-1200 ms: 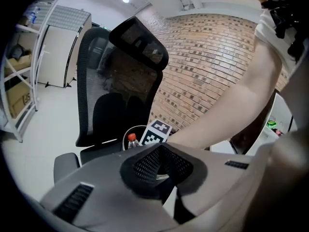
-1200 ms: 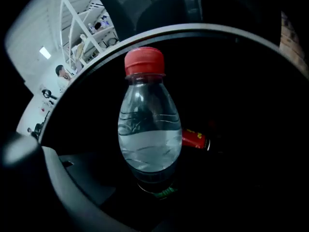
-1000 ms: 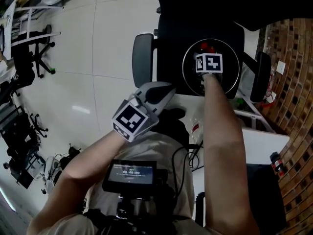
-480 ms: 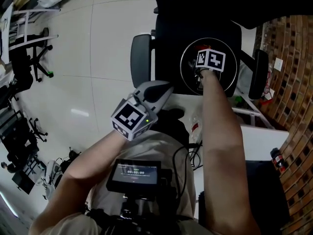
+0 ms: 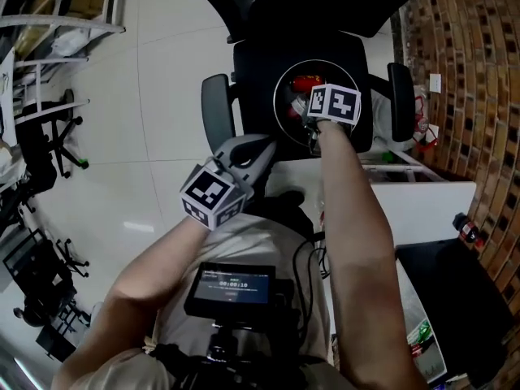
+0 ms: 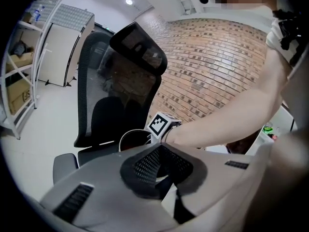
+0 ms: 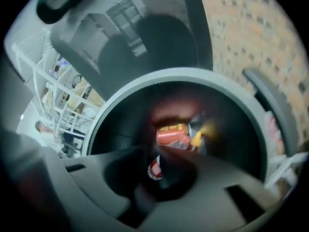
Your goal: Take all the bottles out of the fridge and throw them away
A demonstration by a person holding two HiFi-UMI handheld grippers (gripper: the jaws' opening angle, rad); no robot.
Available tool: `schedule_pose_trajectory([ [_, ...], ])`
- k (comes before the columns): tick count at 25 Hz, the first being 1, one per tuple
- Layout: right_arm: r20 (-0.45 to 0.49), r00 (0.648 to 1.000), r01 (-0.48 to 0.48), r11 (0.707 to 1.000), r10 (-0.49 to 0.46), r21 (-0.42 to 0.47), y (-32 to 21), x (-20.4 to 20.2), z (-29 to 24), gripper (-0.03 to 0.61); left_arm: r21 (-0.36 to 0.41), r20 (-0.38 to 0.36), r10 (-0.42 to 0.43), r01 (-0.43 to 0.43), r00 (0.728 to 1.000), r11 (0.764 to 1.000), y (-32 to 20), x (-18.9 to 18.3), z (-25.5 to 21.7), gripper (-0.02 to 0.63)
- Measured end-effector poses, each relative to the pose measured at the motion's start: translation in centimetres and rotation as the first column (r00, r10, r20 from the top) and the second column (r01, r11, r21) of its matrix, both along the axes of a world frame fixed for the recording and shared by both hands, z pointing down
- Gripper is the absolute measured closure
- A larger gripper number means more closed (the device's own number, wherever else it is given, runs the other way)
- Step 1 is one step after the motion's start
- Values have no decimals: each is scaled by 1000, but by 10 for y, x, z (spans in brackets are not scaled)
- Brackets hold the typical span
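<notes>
Two grippers are seen ahead of the person's chest. Nearest, at the left, the left gripper (image 5: 262,146) is held roughly level, with its jaws pressed together and nothing between them. Farther off, at the right, the right gripper (image 5: 312,139) is pointed steeply down into a round bin (image 5: 277,94) that stands on the seat of a black office chair (image 5: 214,112). Its jaws are drawn nearly together and nothing is held in them. The bottles (image 5: 304,82) already thrown away lie inside the bin, with a red label showing. The fridge cannot be made out for certain.

Such bottles are judged to be light, thin-walled plastic, smooth and round, and so apt to slip or dent if squeezed hard. A hold across the labelled middle of the body, with the jaws square to it and moderate pressure, is judged the safest.

Compared with a second ago, the right gripper is raised higher above the bin, and its jaws have just been closing on nothing. The left gripper is found almost where it was. The bin and chair are seen shifted towards the left of the head view.
</notes>
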State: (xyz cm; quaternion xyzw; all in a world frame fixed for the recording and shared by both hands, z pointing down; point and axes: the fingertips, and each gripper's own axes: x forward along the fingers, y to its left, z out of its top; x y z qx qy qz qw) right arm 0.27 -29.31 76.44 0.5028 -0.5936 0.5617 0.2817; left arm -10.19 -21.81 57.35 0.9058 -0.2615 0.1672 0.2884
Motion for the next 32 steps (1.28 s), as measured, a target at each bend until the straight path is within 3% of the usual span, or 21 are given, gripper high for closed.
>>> schedule_pose_trajectory([
  [1,-11,1000,11,999,-10,34,0,1,-11,574,5,-6,6,-6,1000,1000,2,2,-3,614],
  [6,23,997,70,970,-77,232,0,-10,-79,574,-2,-42,-5,5,999,1000,-2,5,-17,614],
  [12,-41,983,174,857,-176,484,27,-26,-175,574,30,-57,9,-7,998,1000,-10,14,-49,614],
  [16,-33,993,111,794,-114,598,58,-10,-236,574,84,-67,100,-94,993,992,1,37,-78,614],
  [20,-45,999,34,738,-5,674,96,14,-288,575,111,-73,248,-240,966,964,25,66,-98,614],
  [23,-96,994,35,712,46,702,136,39,-318,575,129,-75,367,-356,927,926,57,98,-109,614],
  [25,-129,987,26,690,98,723,163,53,-333,575,143,-74,456,-443,887,885,78,120,-115,614],
  [28,-137,964,-51,664,228,746,207,77,-349,575,174,-79,594,-576,800,799,110,156,-126,614],
  [32,-132,902,-162,606,412,779,269,114,-366,575,217,-90,728,-700,680,680,159,201,-143,614],
])
